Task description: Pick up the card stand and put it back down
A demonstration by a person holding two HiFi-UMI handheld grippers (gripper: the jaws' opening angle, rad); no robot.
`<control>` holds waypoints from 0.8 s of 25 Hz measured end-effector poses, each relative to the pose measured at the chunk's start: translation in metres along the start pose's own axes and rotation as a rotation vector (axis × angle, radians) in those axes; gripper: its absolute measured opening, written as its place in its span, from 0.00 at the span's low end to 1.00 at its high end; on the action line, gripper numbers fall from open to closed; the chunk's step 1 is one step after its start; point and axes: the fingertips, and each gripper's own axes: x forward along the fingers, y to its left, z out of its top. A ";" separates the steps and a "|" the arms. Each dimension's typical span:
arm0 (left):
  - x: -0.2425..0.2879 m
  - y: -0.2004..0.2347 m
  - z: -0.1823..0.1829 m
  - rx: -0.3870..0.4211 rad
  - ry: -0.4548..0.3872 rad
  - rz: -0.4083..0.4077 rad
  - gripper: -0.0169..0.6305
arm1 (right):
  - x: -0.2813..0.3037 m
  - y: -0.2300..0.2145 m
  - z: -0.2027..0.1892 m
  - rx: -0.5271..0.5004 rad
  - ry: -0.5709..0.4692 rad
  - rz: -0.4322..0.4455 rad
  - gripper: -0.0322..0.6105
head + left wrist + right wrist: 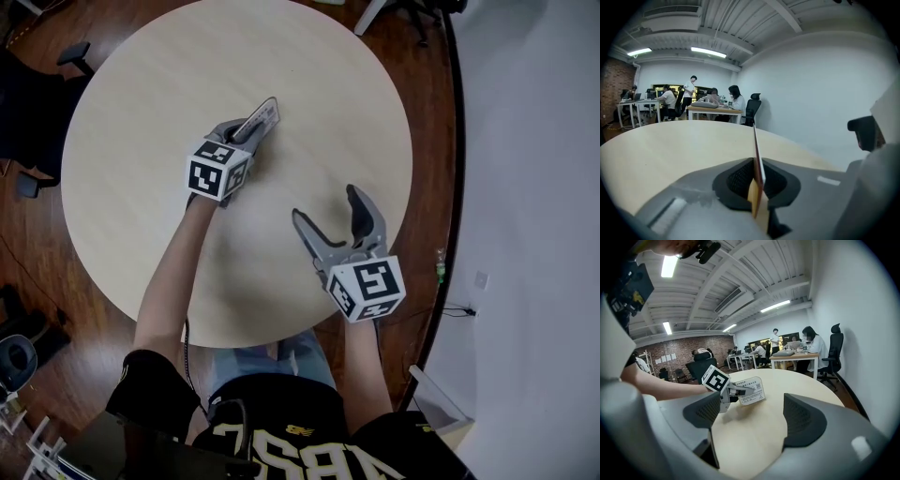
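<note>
Card stand [261, 117] gripped, lift seems next

The left gripper [246, 142] is clenched on it, above centre of the head view, at the table [131, 112]; the right gripper [330, 214] is released, empty. The next move probably needs a steady upright lift.

The card stand [263, 114] is gripped between the jaws of the left tool [246, 141] and projects ahead of them, over the middle of the surface [141, 122]. The right tool [325, 203] is held to the right of the left tool, well apart from it and closer to the surface's near edge. Seen from the right tool, whose jaws are spread over bare surface, the card stand is ahead and to the left.
</note>
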 end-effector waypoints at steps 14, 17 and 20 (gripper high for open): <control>-0.172 -0.047 0.133 -0.004 -0.032 -0.264 0.05 | -0.026 0.087 0.139 -0.134 -0.195 0.162 0.71; -0.230 -0.053 0.173 0.006 -0.111 -0.230 0.05 | -0.038 0.113 0.169 -0.153 -0.245 0.227 0.71; -0.290 -0.062 0.204 0.050 -0.182 -0.144 0.05 | -0.054 0.133 0.199 -0.173 -0.286 0.260 0.71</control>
